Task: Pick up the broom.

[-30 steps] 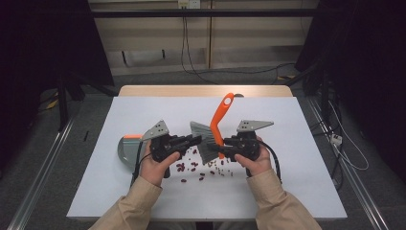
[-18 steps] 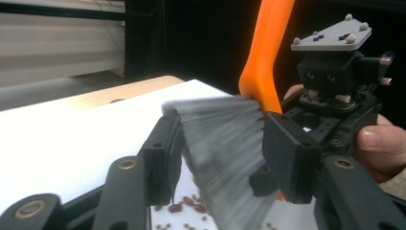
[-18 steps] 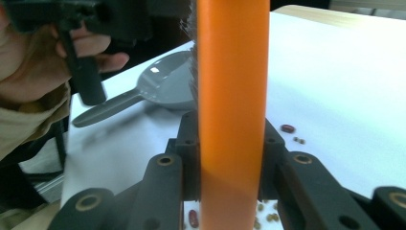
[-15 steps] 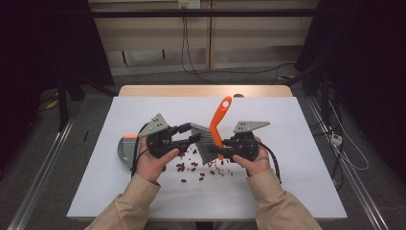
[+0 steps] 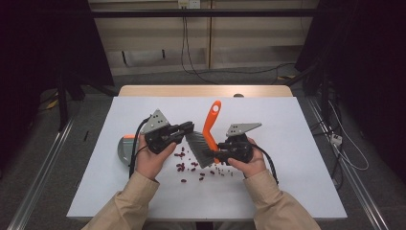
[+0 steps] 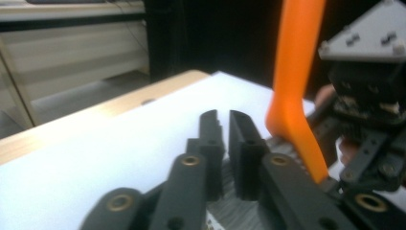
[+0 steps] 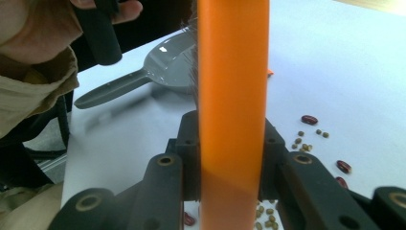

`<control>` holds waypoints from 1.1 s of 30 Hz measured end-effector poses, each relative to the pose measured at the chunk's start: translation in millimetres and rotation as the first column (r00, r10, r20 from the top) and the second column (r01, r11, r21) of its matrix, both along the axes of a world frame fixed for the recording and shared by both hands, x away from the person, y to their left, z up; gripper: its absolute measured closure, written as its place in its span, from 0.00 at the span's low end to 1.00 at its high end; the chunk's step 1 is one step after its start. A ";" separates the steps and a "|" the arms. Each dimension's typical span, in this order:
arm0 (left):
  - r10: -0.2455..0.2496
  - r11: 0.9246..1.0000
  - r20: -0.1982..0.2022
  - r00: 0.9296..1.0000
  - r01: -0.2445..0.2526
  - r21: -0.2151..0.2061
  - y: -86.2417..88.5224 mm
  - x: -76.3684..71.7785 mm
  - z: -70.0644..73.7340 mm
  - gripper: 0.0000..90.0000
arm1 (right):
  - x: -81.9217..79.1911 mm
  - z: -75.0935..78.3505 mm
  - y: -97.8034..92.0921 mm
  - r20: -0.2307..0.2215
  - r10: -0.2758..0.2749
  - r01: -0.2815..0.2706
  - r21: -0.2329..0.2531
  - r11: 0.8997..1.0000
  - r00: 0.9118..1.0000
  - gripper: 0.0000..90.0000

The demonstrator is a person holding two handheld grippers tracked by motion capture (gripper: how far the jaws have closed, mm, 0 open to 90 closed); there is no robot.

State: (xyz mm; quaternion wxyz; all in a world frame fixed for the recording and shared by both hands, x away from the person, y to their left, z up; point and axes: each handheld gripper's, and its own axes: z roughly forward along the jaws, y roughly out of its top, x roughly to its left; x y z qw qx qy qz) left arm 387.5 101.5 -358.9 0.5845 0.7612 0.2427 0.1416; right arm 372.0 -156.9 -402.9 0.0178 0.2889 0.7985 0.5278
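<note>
**Brush held over scattered beans, dustpan waiting at left**

The white table (image 5: 297,191) has open room far and right, while the beans lie toward the near edge. The grey dustpan (image 5: 125,146) lies flat at left, partly behind the left hand, placed to receive a leftward sweep. The brush (image 5: 207,136) stands tilted, bristles low over the beans (image 5: 189,167) — the right gripper (image 7: 230,158) clamps its orange handle. The left gripper (image 6: 225,132) hovers nearly closed, holding nothing, just beside the bristles.
</note>
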 end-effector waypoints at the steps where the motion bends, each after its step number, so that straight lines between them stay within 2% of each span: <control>1: -0.003 1.000 -0.002 1.000 0.003 0.019 -1.5 -0.4 -1.8 0.98 | 0.1 0.0 0.6 0.001 0.002 -0.002 0.003 1.000 1.000 0.78; 5: 0.019 0.998 -0.050 0.999 -0.016 0.062 -1.9 1.0 -6.6 1.00 | -1.1 1.3 0.7 0.011 -0.003 0.004 -0.022 1.000 1.000 0.79; 8: 0.039 0.997 -0.080 0.996 -0.034 0.063 0.9 2.1 -11.4 1.00 | -2.1 4.4 -2.1 0.018 -0.018 0.018 -0.013 1.000 1.000 0.79; 14: 0.025 0.996 -0.119 0.993 -0.014 0.088 -1.8 3.5 -21.7 1.00 | -1.1 6.7 -7.8 0.020 -0.042 0.042 0.001 0.999 0.999 0.79; 20: 0.026 0.997 -0.114 0.993 -0.017 0.082 -1.0 2.9 -19.9 1.00 | 0.2 9.7 -14.7 0.024 -0.090 0.091 -0.048 0.995 0.996 0.79; 22: 0.024 0.997 -0.107 0.994 -0.016 0.079 -0.1 2.1 -18.3 0.93 | 2.0 13.4 -22.9 0.021 -0.118 0.118 -0.037 0.992 0.993 0.79; 24: 0.031 0.998 -0.102 0.994 -0.025 0.059 1.6 1.7 -16.6 0.84 | 3.0 17.8 -31.6 0.023 -0.153 0.154 -0.052 0.987 0.988 0.79; 28: 0.028 0.999 -0.079 0.996 -0.026 0.021 7.1 2.7 -10.0 0.59 | 3.9 20.9 -48.7 0.034 -0.198 0.200 -0.076 0.977 0.980 0.79; 30: 0.038 0.999 -0.084 0.996 -0.037 0.022 9.5 3.5 -7.4 0.50 | 4.3 20.1 -54.9 0.028 -0.215 0.216 -0.073 0.974 0.976 0.79; 33: 0.037 0.999 -0.095 0.995 -0.034 0.028 13.1 5.6 -6.4 0.34 | 5.0 19.0 -61.2 0.031 -0.239 0.241 -0.116 0.963 0.970 0.79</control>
